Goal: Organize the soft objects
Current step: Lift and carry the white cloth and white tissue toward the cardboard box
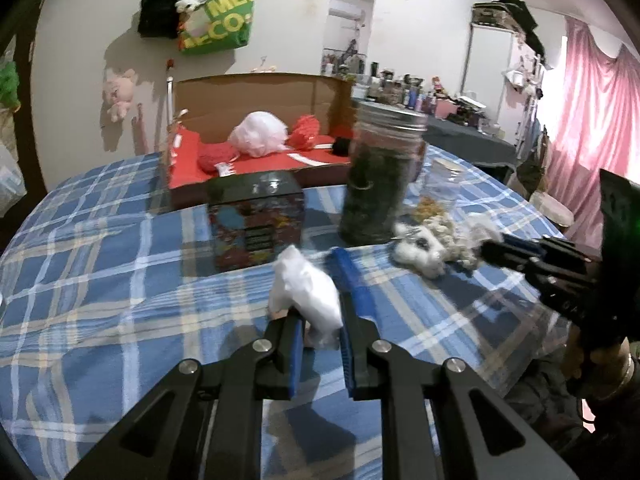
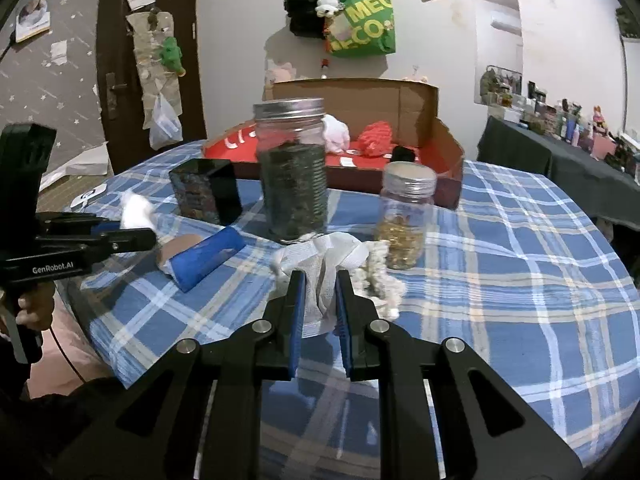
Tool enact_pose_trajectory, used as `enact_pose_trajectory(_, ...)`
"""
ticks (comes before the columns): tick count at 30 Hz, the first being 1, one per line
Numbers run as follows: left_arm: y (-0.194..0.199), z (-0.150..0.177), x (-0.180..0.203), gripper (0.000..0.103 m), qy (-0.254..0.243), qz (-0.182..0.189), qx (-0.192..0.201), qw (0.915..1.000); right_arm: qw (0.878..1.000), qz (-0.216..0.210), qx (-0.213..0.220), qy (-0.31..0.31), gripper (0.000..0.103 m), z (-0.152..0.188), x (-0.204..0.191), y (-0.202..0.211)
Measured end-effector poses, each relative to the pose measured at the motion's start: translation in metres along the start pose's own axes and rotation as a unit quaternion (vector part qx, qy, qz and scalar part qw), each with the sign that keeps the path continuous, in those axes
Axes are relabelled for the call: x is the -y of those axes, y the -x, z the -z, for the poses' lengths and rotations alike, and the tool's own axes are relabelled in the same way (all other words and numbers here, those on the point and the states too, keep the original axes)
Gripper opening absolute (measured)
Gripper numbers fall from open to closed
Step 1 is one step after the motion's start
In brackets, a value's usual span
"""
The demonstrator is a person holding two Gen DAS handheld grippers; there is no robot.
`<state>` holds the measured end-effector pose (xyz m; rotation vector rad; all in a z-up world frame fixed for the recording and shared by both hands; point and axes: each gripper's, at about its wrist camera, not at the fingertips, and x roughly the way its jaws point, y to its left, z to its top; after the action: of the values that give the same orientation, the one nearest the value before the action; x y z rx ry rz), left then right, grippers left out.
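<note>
My left gripper is shut on a small white crumpled wad, lifted a little above the blue plaid tablecloth. In the right wrist view the same wad shows at the left gripper's tip. My right gripper is shut on a white gauzy cloth that drapes down between its blue pads. A cream knotted bundle lies against that cloth. At the back stands a cardboard box with a red floor, holding a red knitted piece, a white soft lump and a black item.
A tall jar of dark contents, a small jar of yellow contents and a dark printed tin stand mid-table before the box. A blue roll lies left of the cloth. A person's hand holds the left gripper's handle.
</note>
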<state>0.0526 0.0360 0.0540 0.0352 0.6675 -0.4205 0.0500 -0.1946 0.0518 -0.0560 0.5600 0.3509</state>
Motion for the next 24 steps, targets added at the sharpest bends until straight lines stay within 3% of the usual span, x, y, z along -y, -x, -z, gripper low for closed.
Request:
enact_pose_trajectory(9, -0.006, -0.003, -0.054, 0.017, 0.047, -0.043, -0.027, 0.9976, 0.999, 0.026, -0.027, -0.028, 0.014, -0.01, 0.036, -0.006)
enact_pose_trajectory(14, -0.018, -0.011, -0.082, 0.017, 0.067, -0.049, -0.043, 0.9956, 0.997, 0.036, -0.045, -0.042, 0.014, -0.015, 0.058, -0.015)
enact_pose_trajectory(24, -0.047, -0.036, -0.108, 0.017, 0.039, -0.047, -0.067, 0.9959, 0.997, 0.028, -0.059, -0.049, 0.014, -0.036, 0.1, -0.034)
